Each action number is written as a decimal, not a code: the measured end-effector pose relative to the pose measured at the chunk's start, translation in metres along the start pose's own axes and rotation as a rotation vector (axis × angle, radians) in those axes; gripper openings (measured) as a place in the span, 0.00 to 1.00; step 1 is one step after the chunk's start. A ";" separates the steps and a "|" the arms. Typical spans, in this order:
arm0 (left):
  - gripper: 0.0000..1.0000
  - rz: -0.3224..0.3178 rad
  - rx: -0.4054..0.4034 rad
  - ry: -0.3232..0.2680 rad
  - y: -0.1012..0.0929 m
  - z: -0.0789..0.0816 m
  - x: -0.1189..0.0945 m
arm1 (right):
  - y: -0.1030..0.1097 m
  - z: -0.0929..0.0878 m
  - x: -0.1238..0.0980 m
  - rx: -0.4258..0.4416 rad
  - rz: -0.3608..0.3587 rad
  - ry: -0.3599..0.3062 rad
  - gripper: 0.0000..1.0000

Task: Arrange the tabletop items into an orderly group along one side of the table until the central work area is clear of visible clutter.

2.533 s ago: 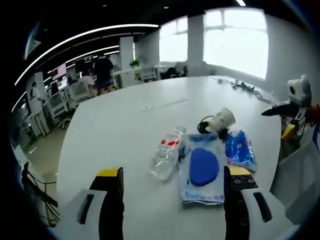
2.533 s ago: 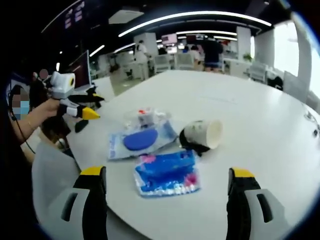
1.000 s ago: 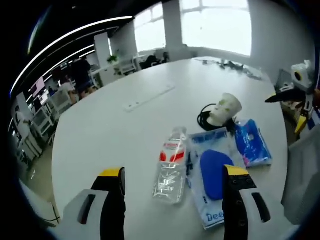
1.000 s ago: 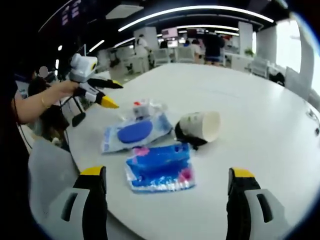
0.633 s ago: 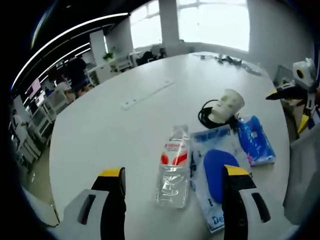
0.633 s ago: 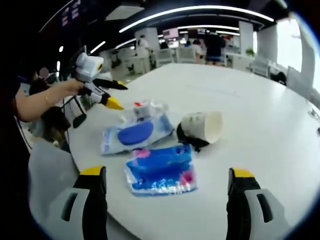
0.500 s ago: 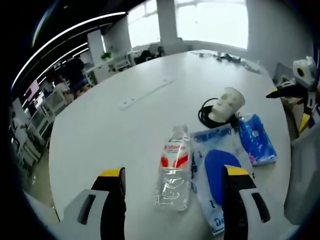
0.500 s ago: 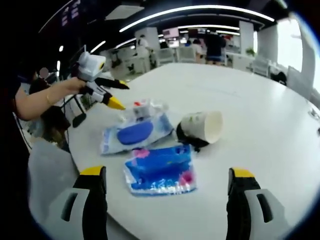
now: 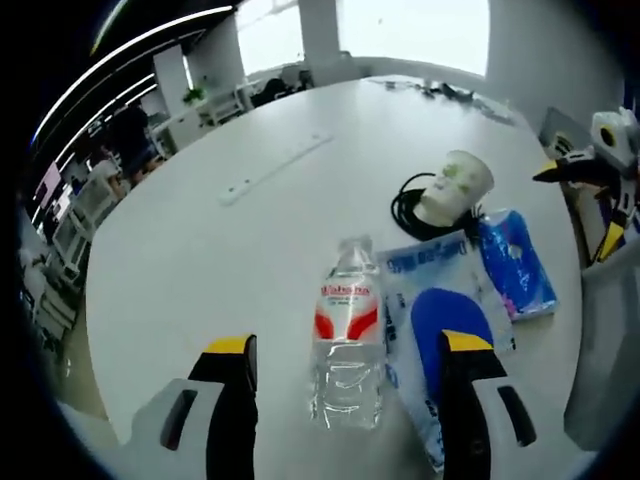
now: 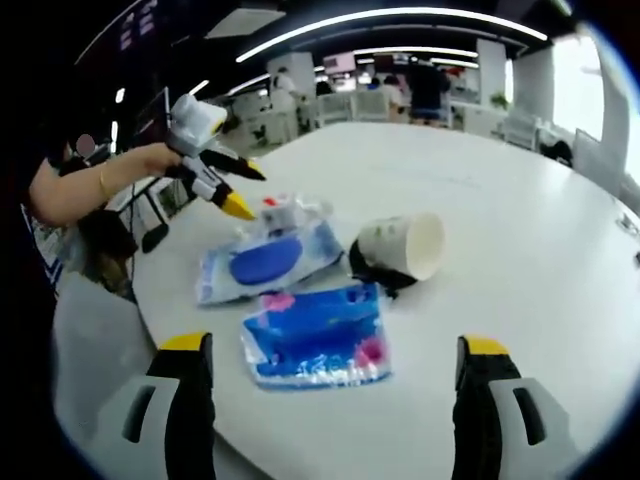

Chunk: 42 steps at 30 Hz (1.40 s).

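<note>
**Both claws wide over the cluster at the table's edge**

I take the white round table (image 9: 230, 250) as my landmark; it is the largest thing before me, and all the items sit bunched near the edge closest to me. On it, farther toward its middle from the cluster, lies a long white strip (image 9: 278, 166).

Largest of the items is the clear pouch with a dark blue pad inside (image 9: 447, 335), flat on the table. My left claw (image 9: 348, 400) hangs just above that near edge, jaws spread wide, holding nothing. The water bottle (image 9: 347, 340), with its red label, lies on its side between those jaws, touching the pouch's long side, cap pointing toward the table's middle.

The blue packet (image 10: 312, 337) lies flat on the pouch's other side, close to the table edge. My right claw (image 10: 325, 400) hovers over that edge with its jaws wide apart, gripping nothing; the packet sits between them.

The white paper cup (image 10: 404, 248) lies tipped on its side, farther in on the table than the packet, resting against a coil of black cable (image 9: 408, 208).

In the right gripper view my left claw appears over the bottle, a hand (image 10: 150, 160) behind it.
</note>
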<state>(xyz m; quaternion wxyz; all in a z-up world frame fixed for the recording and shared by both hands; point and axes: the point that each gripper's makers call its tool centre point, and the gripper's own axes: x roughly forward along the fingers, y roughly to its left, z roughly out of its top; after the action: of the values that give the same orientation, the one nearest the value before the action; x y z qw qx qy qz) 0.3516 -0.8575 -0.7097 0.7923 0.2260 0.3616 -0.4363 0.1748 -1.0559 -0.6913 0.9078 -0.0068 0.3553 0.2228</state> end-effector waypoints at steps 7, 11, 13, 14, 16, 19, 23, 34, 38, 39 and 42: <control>0.65 -0.029 0.014 0.059 -0.001 0.002 0.007 | -0.003 -0.004 0.002 0.012 -0.006 0.008 0.99; 0.63 -0.034 0.042 0.085 -0.003 0.003 0.010 | -0.002 -0.004 0.004 0.018 -0.006 0.007 0.99; 0.62 -0.041 0.039 0.094 -0.004 0.004 0.012 | -0.002 -0.005 0.005 0.022 -0.005 0.008 0.99; 0.62 -0.045 0.035 0.096 -0.004 0.005 0.013 | -0.002 -0.005 0.005 0.021 -0.004 0.009 0.99; 0.60 -0.056 0.028 0.107 -0.006 0.007 0.015 | -0.002 -0.006 0.005 0.024 -0.004 0.010 0.99; 0.60 -0.061 0.037 0.121 -0.006 0.009 0.017 | -0.003 -0.008 0.005 0.030 -0.006 0.013 0.98; 0.60 -0.058 0.045 0.162 -0.005 0.007 0.020 | -0.005 -0.009 0.005 0.038 -0.010 0.010 0.98; 0.55 -0.095 0.056 0.238 -0.011 0.002 0.028 | -0.006 -0.009 0.008 0.034 -0.007 0.011 0.98; 0.50 -0.097 0.032 0.256 -0.010 0.002 0.031 | -0.008 -0.005 0.009 0.032 -0.010 0.002 0.97; 0.49 -0.093 0.024 0.264 -0.010 0.001 0.031 | -0.008 -0.005 0.010 0.033 -0.010 0.000 0.97; 0.48 -0.101 0.039 0.283 -0.011 0.001 0.032 | -0.007 -0.007 0.011 0.042 -0.008 0.007 0.97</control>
<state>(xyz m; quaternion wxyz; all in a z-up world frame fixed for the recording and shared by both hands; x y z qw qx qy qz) 0.3538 -0.8808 -0.7344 0.7058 0.2821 0.4721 -0.4464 0.1805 -1.0588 -0.7045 0.9074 0.0100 0.3629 0.2118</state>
